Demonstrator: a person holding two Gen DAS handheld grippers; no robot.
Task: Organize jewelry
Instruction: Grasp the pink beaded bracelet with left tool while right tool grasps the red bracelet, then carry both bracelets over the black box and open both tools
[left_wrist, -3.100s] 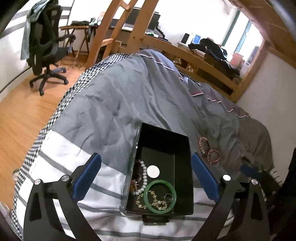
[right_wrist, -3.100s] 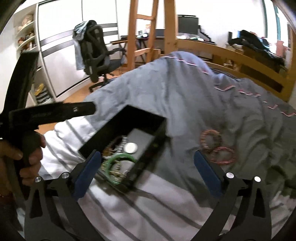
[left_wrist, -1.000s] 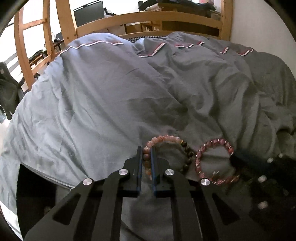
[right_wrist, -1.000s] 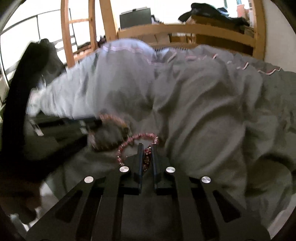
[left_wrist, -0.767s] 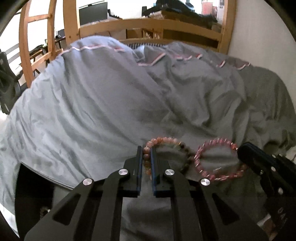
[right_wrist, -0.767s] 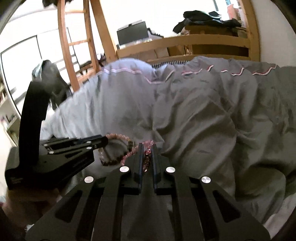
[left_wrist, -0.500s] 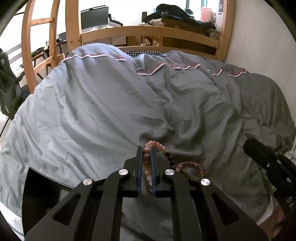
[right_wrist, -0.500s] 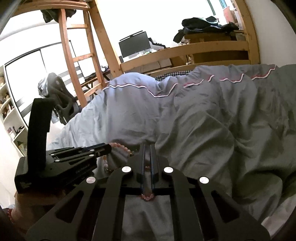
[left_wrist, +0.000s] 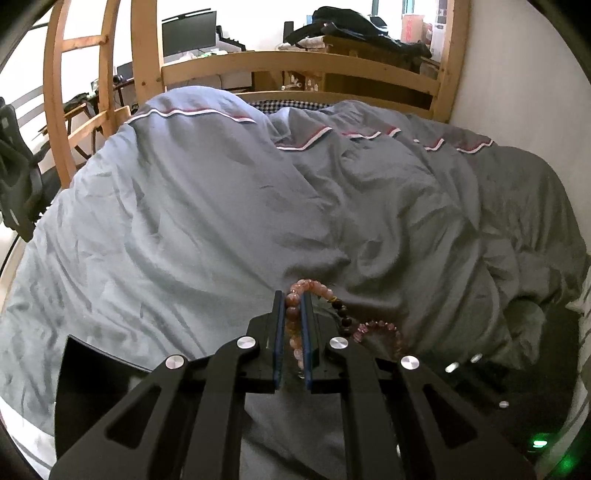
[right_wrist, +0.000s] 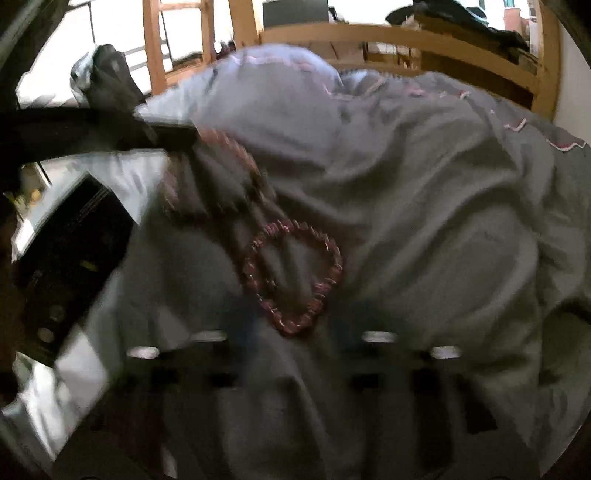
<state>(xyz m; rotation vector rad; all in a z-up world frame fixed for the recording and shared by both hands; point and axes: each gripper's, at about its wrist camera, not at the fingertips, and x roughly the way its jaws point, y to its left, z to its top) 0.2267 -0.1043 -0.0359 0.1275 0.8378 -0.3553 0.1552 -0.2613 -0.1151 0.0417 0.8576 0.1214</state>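
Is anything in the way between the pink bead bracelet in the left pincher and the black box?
Nothing visible blocks it. The left gripper pinches the pale pink bracelet, and only gray duvet lies between it and the black box.

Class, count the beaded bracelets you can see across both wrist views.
2. The pale pink beaded bracelet is clamped in the left gripper; the darker pink beaded bracelet lies on the grey duvet. Others may be hidden.

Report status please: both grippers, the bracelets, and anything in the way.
Left gripper shut on peach bead bracelet. Right gripper blurred, jaws opening; dark pink bracelet loose on duvet. Nothing blocking.
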